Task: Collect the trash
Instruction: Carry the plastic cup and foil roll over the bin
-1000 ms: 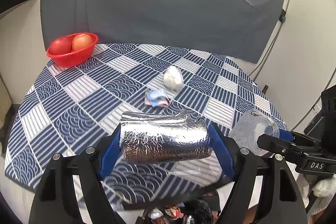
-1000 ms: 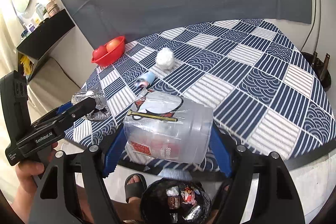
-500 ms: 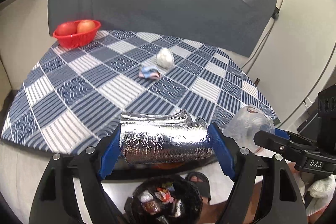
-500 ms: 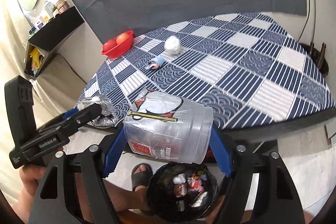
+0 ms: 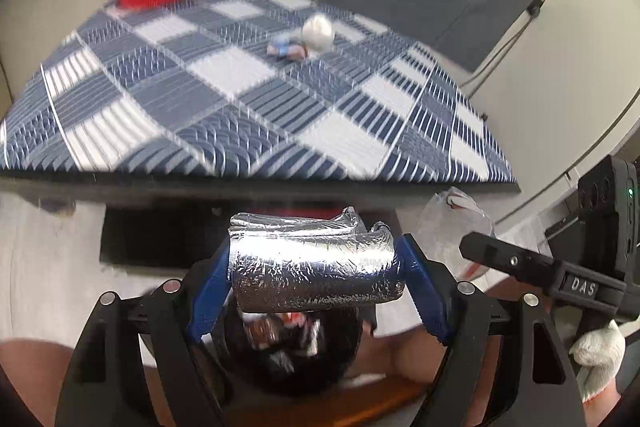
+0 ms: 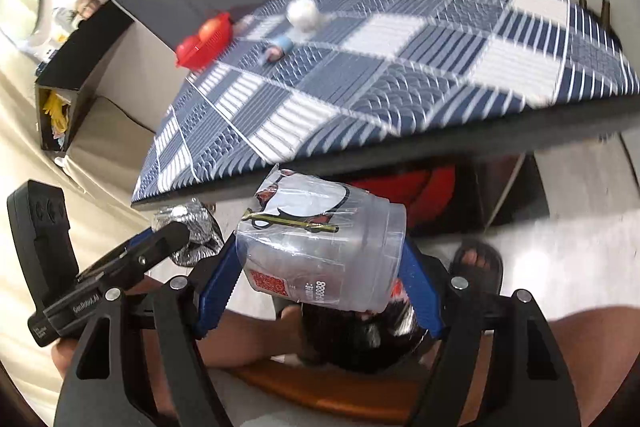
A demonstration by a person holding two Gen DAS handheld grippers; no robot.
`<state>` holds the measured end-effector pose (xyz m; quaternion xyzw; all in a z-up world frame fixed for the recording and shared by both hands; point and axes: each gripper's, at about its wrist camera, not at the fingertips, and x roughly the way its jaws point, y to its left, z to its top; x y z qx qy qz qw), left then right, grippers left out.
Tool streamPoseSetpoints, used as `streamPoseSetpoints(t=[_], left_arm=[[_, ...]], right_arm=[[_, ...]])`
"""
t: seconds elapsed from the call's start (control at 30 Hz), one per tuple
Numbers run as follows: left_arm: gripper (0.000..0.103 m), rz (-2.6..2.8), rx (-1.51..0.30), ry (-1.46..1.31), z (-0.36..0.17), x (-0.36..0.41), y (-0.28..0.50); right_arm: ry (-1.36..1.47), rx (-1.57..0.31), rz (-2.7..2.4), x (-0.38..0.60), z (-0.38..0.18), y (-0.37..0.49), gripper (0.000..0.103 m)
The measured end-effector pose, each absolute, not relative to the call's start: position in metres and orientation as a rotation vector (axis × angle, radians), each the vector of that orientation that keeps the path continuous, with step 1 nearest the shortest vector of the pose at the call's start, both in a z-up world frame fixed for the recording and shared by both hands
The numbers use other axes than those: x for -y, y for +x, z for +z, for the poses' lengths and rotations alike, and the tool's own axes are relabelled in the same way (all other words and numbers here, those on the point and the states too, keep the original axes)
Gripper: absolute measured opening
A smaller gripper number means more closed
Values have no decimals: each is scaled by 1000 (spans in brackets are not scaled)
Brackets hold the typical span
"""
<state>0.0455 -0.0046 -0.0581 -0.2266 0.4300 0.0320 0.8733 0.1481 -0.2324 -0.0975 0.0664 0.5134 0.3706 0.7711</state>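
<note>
Below each claw the bin (image 5: 296, 351) is blurred and half hidden by foil (image 5: 316, 275) or cup (image 6: 324, 251).

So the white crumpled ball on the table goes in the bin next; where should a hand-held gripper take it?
Grip the white crumpled ball across its middle, coming from above. It is roundish, with no handle, and the blue-pink wrapper lies close against its near-left side, making a low approach there awkward.

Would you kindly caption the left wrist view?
Left gripper holds a foil roll above the black trash bin, below the table edge.
</note>
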Motion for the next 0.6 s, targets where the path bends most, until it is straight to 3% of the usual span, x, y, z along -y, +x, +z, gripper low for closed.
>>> streamPoseSetpoints(t=[0.6], left_arm=[[77, -7, -1234, -721, -146, 6, 49]], right_arm=[[154, -1490, 663, 218, -180, 171, 75]])
